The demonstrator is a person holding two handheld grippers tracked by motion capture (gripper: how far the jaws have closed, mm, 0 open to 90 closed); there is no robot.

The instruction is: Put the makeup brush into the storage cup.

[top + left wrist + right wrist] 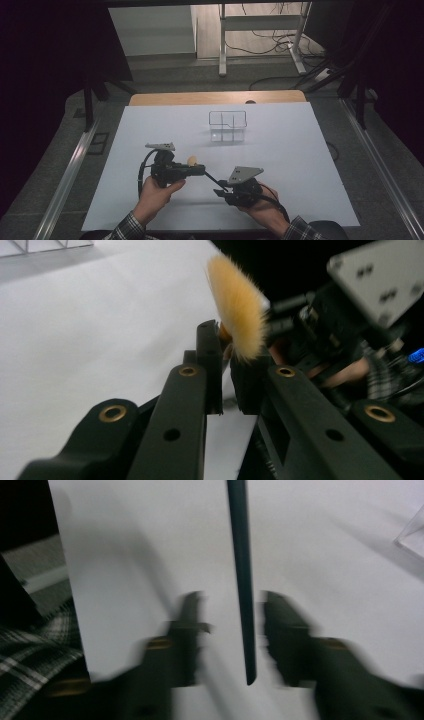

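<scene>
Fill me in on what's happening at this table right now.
A person is passing a makeup brush from one hand's tongs to the other over the white table. The left tongs are shut on the brush just below its orange bristles. The right tongs stand open, with the brush's dark handle between their jaws but untouched. A clear divided organizer stands apart, farther back on the table.
</scene>
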